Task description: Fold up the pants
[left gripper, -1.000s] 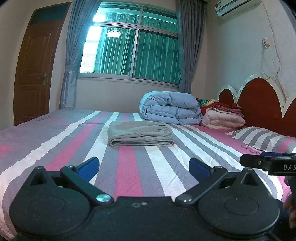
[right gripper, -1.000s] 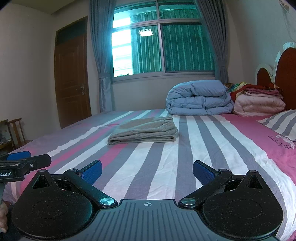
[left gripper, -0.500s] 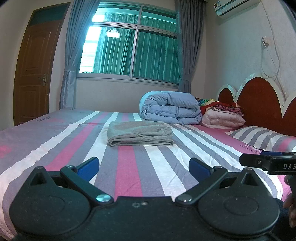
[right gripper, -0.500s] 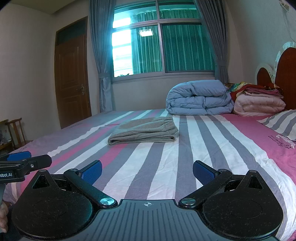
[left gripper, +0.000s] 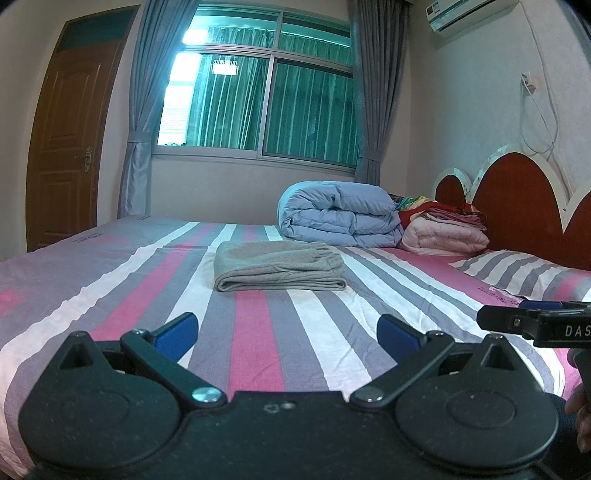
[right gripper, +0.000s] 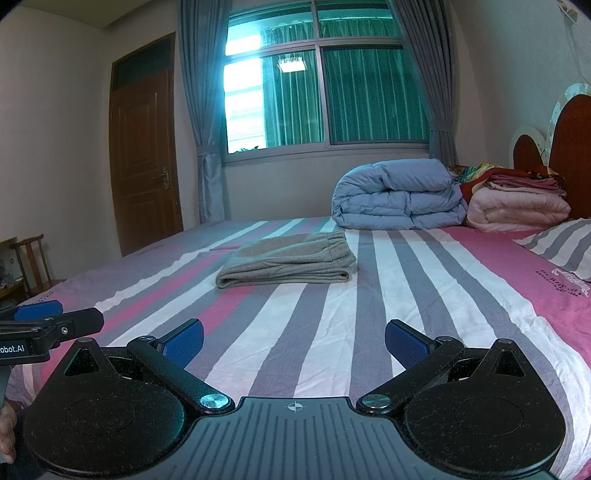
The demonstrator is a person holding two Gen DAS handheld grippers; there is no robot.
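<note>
Grey pants lay folded on striped bed, left gripper and right gripper spread wide, empty, well short of them.

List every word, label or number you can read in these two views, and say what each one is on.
"DAS", cut off by the frame edge: on the right hand-held gripper, seen from the left view.
"obot.AI", start cut off: on the left hand-held gripper, seen from the right view.
Printed lettering on the striped bedsheet: too blurred to read.
Label on the air conditioner: too small to read.
</note>
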